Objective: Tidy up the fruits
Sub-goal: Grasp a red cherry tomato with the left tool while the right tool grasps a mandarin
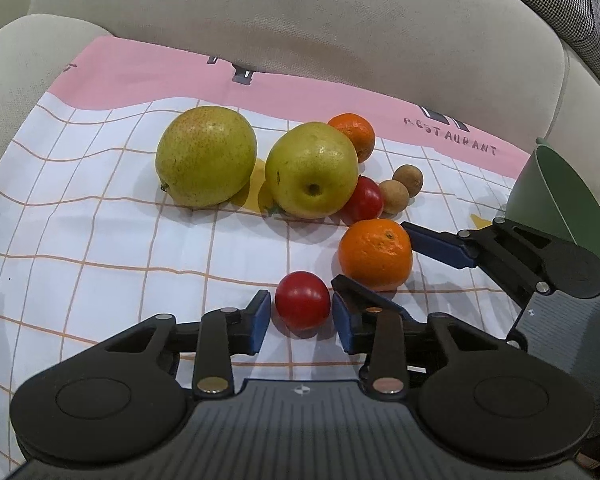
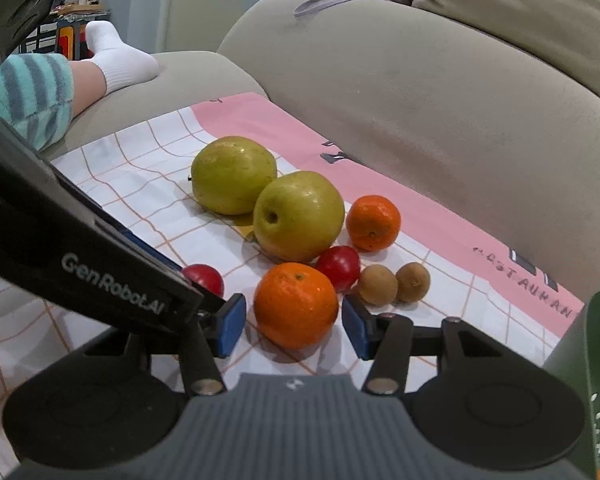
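Fruits lie on a checked cloth (image 1: 100,248) on a sofa. My left gripper (image 1: 301,314) is open, its blue pads on either side of a red plum (image 1: 302,300), close but not clearly touching. My right gripper (image 2: 296,326) is open around the near orange (image 2: 296,304), which also shows in the left wrist view (image 1: 375,254). Behind lie two yellow-green pears (image 1: 206,155) (image 1: 311,169), a second red plum (image 1: 365,199), a far orange (image 1: 353,135) and two small brown fruits (image 1: 394,196) (image 1: 408,179).
A green container (image 1: 556,192) stands at the right edge of the cloth, also in the right wrist view (image 2: 584,360). The beige sofa back (image 1: 300,20) rises behind the fruit. A person's leg with a white sock (image 2: 116,62) rests at the far left.
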A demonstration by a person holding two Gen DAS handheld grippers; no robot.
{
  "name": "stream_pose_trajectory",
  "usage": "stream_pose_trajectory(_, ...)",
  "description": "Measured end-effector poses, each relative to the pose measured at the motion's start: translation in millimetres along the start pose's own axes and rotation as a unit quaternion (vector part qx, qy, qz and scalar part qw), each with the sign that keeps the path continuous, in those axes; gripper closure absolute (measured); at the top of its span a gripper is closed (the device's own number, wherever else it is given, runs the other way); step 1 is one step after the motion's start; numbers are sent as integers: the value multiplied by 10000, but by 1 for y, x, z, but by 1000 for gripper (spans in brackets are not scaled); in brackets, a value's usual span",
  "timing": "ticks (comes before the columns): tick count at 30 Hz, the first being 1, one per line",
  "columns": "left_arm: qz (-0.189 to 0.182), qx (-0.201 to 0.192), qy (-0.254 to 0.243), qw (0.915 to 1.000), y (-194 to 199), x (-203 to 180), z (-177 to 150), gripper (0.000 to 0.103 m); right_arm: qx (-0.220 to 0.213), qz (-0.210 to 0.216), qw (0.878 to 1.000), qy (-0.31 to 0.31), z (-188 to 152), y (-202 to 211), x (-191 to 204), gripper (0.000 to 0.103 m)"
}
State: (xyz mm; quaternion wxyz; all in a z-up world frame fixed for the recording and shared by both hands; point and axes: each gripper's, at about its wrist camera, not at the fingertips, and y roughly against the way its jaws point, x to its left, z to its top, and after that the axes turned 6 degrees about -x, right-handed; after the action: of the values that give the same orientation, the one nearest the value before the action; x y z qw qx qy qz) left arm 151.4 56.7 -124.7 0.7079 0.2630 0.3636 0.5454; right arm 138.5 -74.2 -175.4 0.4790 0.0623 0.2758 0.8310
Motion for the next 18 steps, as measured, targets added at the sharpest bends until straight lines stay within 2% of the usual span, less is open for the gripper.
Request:
stream_pose_trajectory(7,-45,-29,40,10000,-1,0,0,70,54,4,10000,-71,1,-1,1,55)
stream_pose_trajectory(8,-41,-41,30,10000,0,0,0,70,66,-17,10000,-72,2,-1,1,59)
stream_pose_trajectory(18,-113,-74,75,9999,8,-2,0,71,176,-124,9997,-126,6,13,0,59)
